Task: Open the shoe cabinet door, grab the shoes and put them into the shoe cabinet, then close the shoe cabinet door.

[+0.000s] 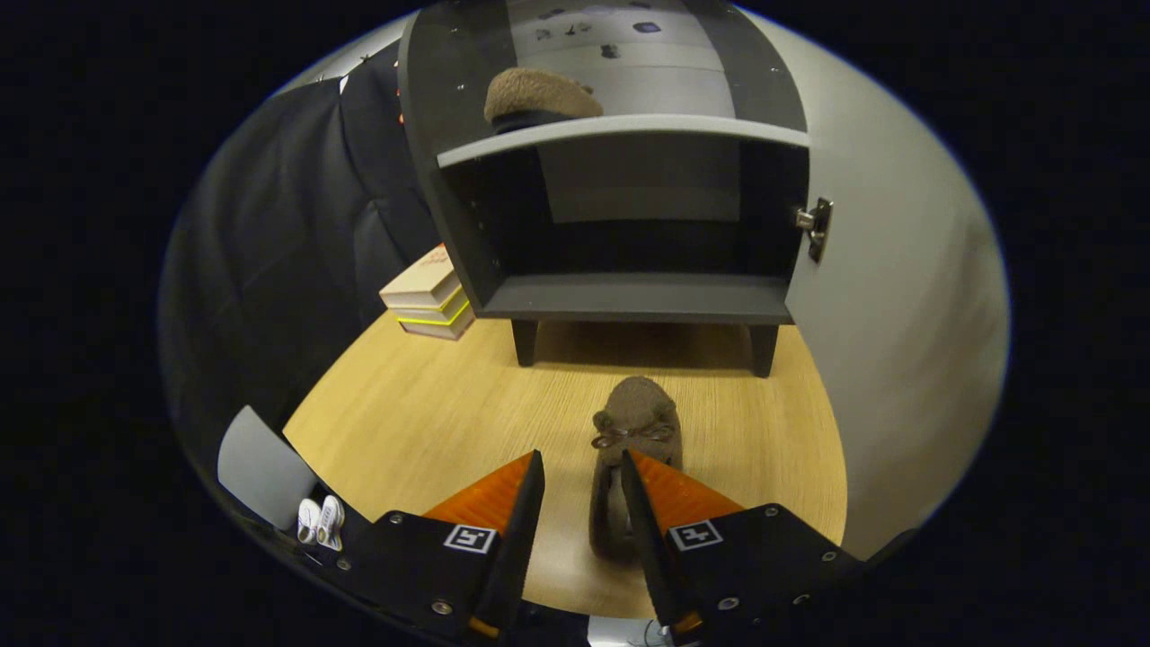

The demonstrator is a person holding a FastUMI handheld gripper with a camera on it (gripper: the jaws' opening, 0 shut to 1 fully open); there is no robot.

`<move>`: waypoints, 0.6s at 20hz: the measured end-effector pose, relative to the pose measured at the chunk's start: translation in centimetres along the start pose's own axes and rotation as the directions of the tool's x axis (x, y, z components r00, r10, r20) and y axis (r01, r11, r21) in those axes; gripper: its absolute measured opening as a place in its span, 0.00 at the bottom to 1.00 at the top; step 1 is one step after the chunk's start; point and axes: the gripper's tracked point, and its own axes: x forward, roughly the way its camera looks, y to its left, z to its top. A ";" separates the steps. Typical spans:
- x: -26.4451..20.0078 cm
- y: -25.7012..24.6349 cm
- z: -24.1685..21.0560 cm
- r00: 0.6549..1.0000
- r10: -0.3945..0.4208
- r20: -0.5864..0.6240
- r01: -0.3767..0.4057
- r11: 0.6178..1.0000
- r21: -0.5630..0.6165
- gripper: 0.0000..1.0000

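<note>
Straddling the slipper [633,431] on the tabletop [431,404] with jaws open, right finger [642,512] touching; risking a push sideways, not a grip.

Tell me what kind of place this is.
Probably a staged home entryway in a recording booth: an open shoe cabinet on a wooden floor, one slipper on its shelf, another between the open tongs, black cloth wall behind.

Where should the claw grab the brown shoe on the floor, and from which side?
Take the brown shoe across its open collar at the heel end. That end lies between the fingers of the open claw and the toe points at the cabinet, so come from behind.
</note>
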 end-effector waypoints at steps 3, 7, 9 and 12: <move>2.7 -0.2 -2.1 0.999 0.008 -0.039 -0.009 0.999 -0.036 0.52; 5.5 -0.7 -4.5 0.996 0.016 -0.087 -0.018 1.000 -0.020 0.48; 6.6 -0.9 -6.1 0.993 0.016 -0.115 -0.020 0.999 -0.039 0.44; 7.5 -1.2 -6.3 0.994 -0.001 -0.109 -0.004 0.999 -0.046 0.30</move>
